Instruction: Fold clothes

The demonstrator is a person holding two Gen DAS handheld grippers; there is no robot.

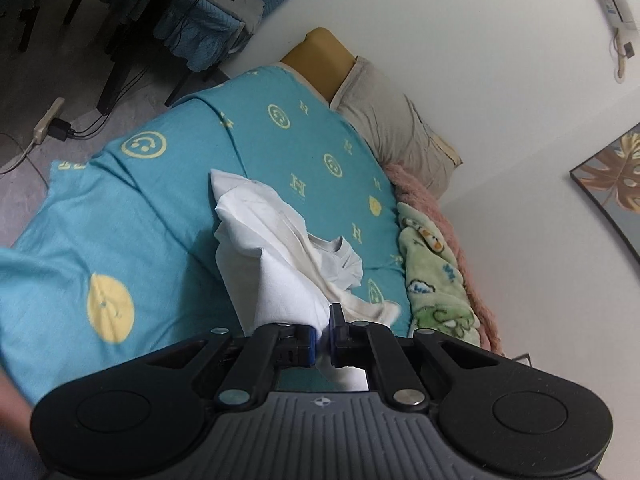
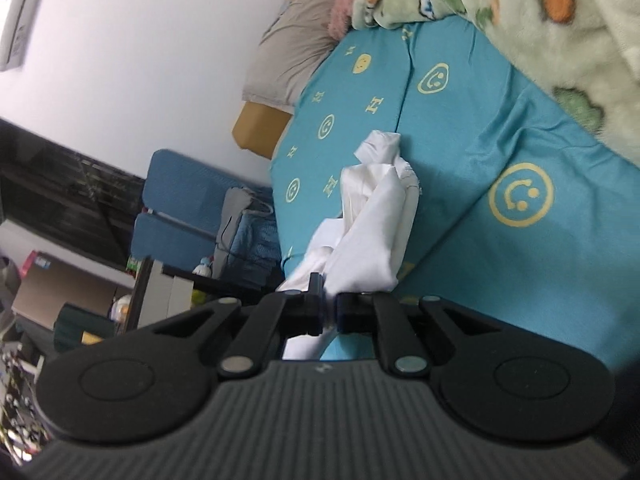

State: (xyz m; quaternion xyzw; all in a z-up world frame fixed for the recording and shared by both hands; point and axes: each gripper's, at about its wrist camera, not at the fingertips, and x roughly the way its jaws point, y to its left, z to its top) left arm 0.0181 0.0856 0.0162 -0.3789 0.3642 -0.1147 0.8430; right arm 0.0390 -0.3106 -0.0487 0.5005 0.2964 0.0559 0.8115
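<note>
A white T-shirt (image 1: 276,248) hangs bunched over a bed with a teal sheet (image 1: 152,216) printed with yellow smileys. My left gripper (image 1: 323,334) is shut on one part of the shirt, with cloth pinched between its jaws. In the right wrist view the same white shirt (image 2: 376,232) hangs crumpled above the teal sheet (image 2: 500,128). My right gripper (image 2: 329,312) is shut on another part of it. The shirt is lifted off the bed, its neckline visible in the left view.
A green cartoon blanket (image 1: 432,276) and pink blanket (image 1: 424,196) lie along the wall side, beside a beige pillow (image 1: 396,128). The green blanket (image 2: 520,12) fills the right view's top. The floor at left holds a power strip (image 1: 48,120), cables and blue-covered furniture (image 2: 180,208).
</note>
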